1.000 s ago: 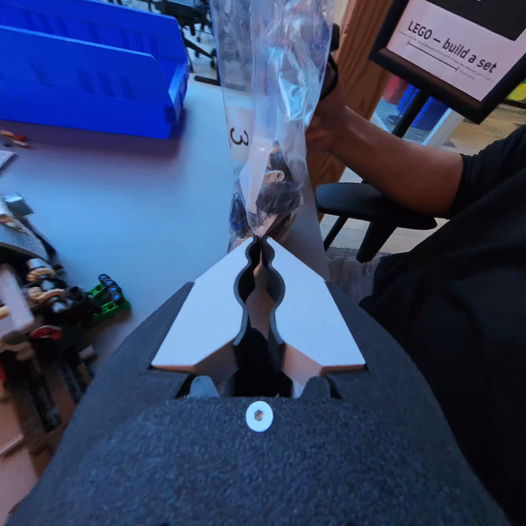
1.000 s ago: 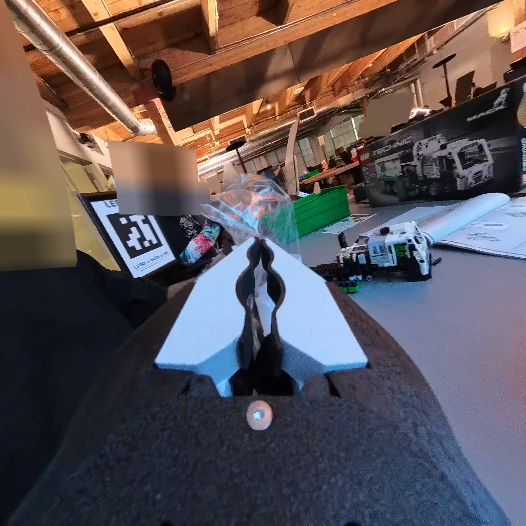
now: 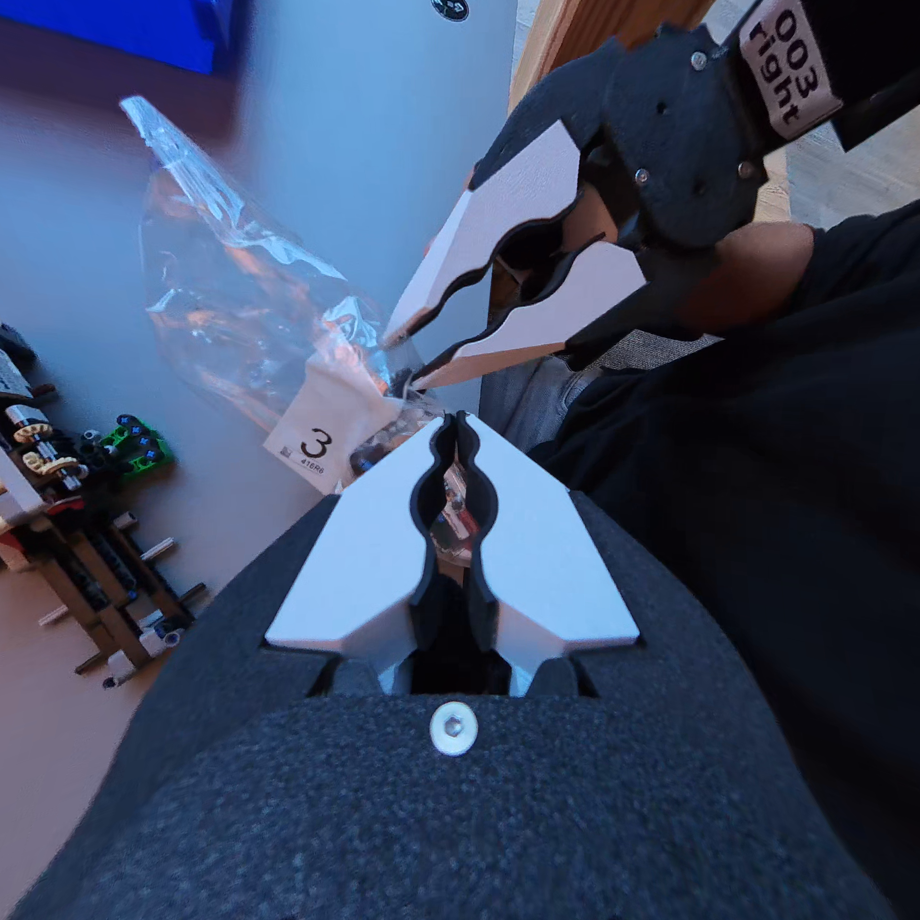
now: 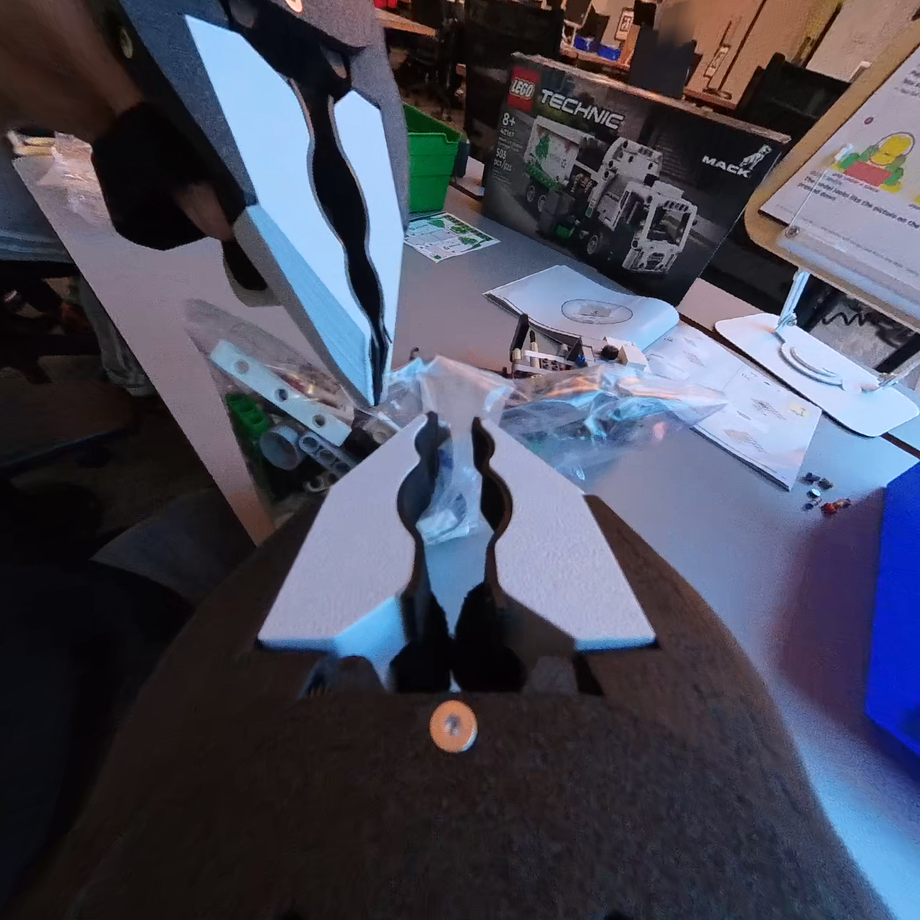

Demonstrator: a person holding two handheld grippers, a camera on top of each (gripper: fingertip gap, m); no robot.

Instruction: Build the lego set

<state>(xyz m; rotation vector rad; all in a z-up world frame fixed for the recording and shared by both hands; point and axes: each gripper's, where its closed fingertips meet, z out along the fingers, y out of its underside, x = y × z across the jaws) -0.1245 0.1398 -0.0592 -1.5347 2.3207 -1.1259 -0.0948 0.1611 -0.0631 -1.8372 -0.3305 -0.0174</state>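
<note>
Left gripper (image 3: pixel 457 415) pinches the clear parts bag (image 3: pixel 259 303) by its white numbered label (image 3: pixel 328 433); right gripper (image 4: pixel 450 423) sits slightly parted around the plastic, printed set box (image 4: pixel 622 174) behind.

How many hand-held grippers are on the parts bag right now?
2. The left hand-held gripper is shut on the parts bag at its filled end. The right hand-held gripper is close beside it, jaws open with plastic between them. Neither is hidden.
</note>
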